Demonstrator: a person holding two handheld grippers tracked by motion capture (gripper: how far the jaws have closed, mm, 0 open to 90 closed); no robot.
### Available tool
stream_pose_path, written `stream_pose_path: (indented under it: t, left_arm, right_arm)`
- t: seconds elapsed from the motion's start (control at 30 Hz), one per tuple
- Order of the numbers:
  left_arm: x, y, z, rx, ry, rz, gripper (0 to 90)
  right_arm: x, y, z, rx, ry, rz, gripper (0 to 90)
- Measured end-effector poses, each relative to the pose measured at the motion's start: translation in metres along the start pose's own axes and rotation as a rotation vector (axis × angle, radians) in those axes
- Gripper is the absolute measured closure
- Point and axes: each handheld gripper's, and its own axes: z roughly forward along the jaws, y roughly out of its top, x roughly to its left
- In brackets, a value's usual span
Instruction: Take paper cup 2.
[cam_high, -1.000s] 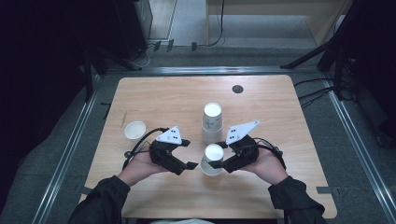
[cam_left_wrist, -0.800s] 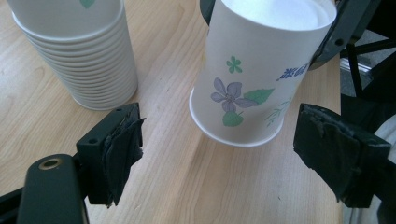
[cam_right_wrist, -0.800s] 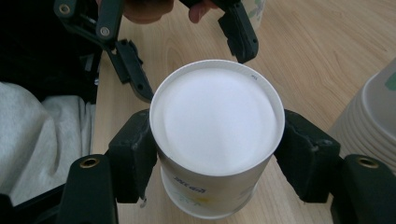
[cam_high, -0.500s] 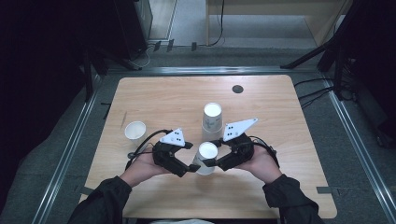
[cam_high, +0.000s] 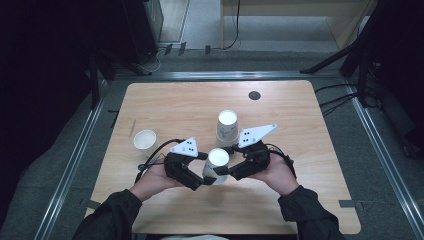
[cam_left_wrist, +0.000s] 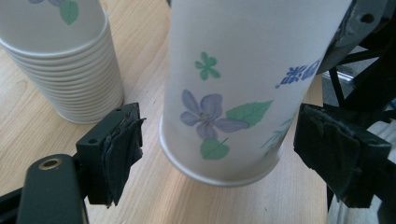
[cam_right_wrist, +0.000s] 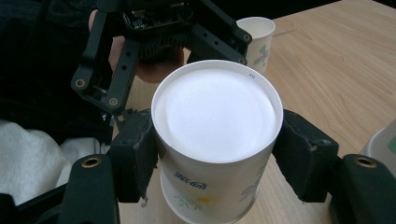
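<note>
A white paper cup (cam_high: 218, 158) with a flower print is held upside down, clear of the table. My right gripper (cam_high: 226, 171) is shut on it, one pad pressed on each side just under the flat base (cam_right_wrist: 217, 112). My left gripper (cam_high: 204, 176) comes from the other side with its jaws open around the cup's lower rim (cam_left_wrist: 219, 172). A gap shows between the left pad (cam_left_wrist: 122, 149) and the cup wall. A stack of upturned cups (cam_high: 227, 127) stands on the table just behind.
A single upright cup (cam_high: 145, 141) stands on the wooden table (cam_high: 300, 110) to the left. A small dark round hole (cam_high: 254, 95) lies near the far edge. The floor and metal rails surround the table.
The right gripper has carried the cup a little to the left, and the left gripper's jaws now straddle it.
</note>
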Motion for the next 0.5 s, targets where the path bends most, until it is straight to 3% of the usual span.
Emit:
stream_pose_path:
  t: [0.4, 0.5]
  left_arm:
    - [-0.0031, 0.0013, 0.0009, -0.034, -0.013, 0.001, 16.2]
    - [-0.0055, 0.0007, -0.0011, -0.047, -0.004, 0.033, 22.0]
  right_arm:
    - [0.0031, 0.0054, 0.0007, -0.070, 0.039, 0.021, 34.2]
    - [0.0032, 0.0052, 0.0006, -0.066, 0.035, 0.025, 34.3]
